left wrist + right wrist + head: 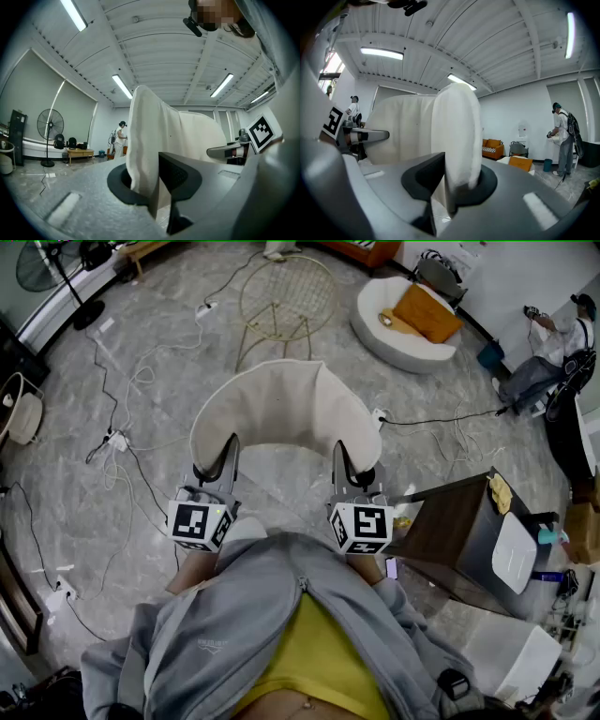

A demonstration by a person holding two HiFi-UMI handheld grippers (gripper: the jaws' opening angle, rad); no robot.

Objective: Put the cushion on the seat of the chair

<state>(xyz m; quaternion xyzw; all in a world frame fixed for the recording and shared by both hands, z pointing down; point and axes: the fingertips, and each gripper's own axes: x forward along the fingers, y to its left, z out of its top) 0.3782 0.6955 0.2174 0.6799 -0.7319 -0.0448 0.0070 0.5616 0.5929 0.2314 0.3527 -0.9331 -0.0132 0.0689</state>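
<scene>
A cream cushion [281, 413] is held up in the air in front of me, bowed into an arch. My left gripper [223, 465] is shut on the cushion's left edge, and the pale fabric [143, 154] is pinched between its dark pads. My right gripper [349, 470] is shut on the cushion's right edge, with the fabric [457, 140] squeezed between its pads. The gold wire chair [284, 298] stands on the floor farther ahead, beyond the cushion. Its round wire seat holds nothing.
Cables and power strips [117, 439] trail over the marble floor at left. A dark side table [459, 531] stands close at my right. A round white seat with an orange cushion [412, 320] is at the back right, and a person [553, 352] stands at the far right. A fan [52, 268] stands back left.
</scene>
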